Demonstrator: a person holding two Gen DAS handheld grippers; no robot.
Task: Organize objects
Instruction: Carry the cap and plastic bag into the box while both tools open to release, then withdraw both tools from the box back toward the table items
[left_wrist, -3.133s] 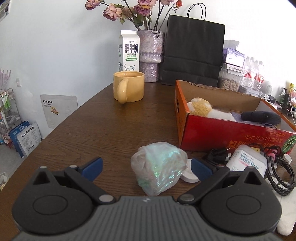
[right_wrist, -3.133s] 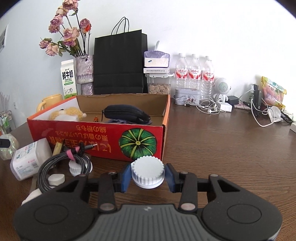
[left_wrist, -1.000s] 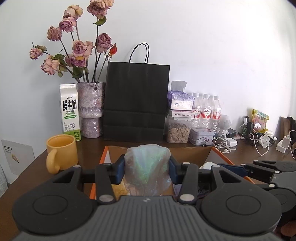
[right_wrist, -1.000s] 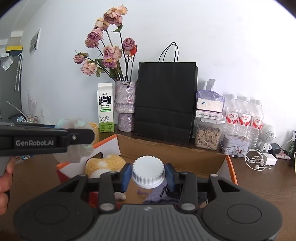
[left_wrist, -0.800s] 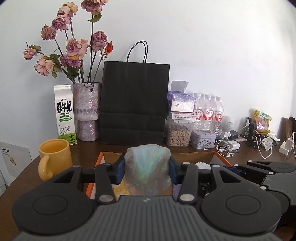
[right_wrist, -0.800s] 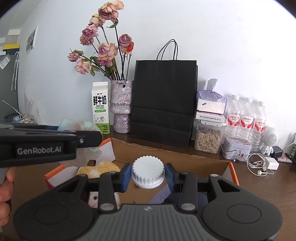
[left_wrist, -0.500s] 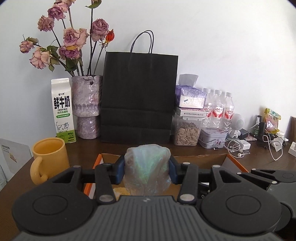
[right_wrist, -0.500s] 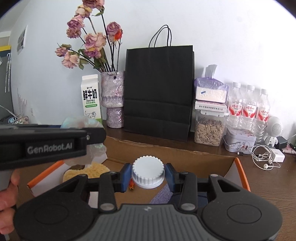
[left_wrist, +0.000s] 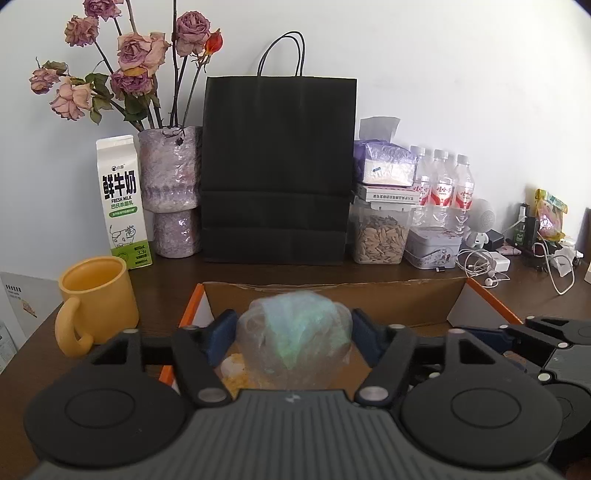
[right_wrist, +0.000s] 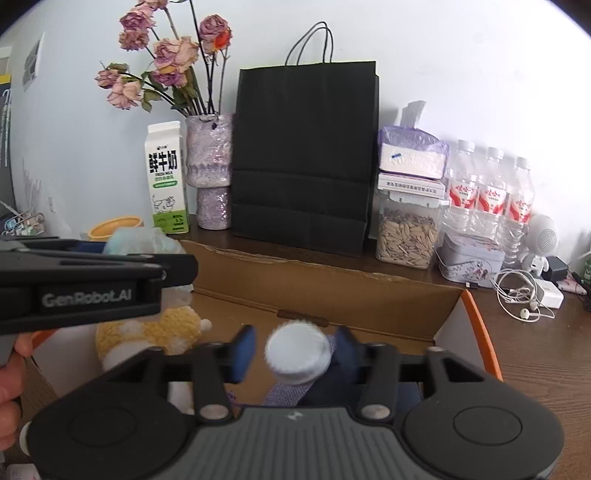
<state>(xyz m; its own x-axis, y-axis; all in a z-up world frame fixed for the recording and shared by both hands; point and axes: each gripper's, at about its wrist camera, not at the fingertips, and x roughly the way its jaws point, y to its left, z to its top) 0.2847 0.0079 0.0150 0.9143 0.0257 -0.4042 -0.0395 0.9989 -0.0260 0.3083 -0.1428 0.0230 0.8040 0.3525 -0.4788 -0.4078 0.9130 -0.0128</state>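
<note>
My left gripper (left_wrist: 291, 339) has just opened over the cardboard box (left_wrist: 332, 291); its jaws stand a little apart from a crumpled iridescent plastic bag (left_wrist: 295, 339) between them. My right gripper (right_wrist: 295, 350) is open above the same box (right_wrist: 332, 280); a white ridged cap (right_wrist: 297, 352) sits blurred and tilted between its spread jaws, no longer pinched. A yellow and white plush toy (right_wrist: 155, 332) and a dark pouch (right_wrist: 332, 384) lie in the box. The left gripper also shows at the left of the right wrist view (right_wrist: 110, 273).
Behind the box stand a black paper bag (left_wrist: 277, 166), a vase of dried roses (left_wrist: 170, 192), a milk carton (left_wrist: 122, 203) and a yellow mug (left_wrist: 96, 295). A seed jar (left_wrist: 380, 236), water bottles (left_wrist: 439, 192), a tin (left_wrist: 432, 247) and cables (left_wrist: 480, 262) crowd the back right.
Both grippers moved forward over the box. The right jaws have opened and the white cap is dropping. The left jaws have spread off the plastic bag.
</note>
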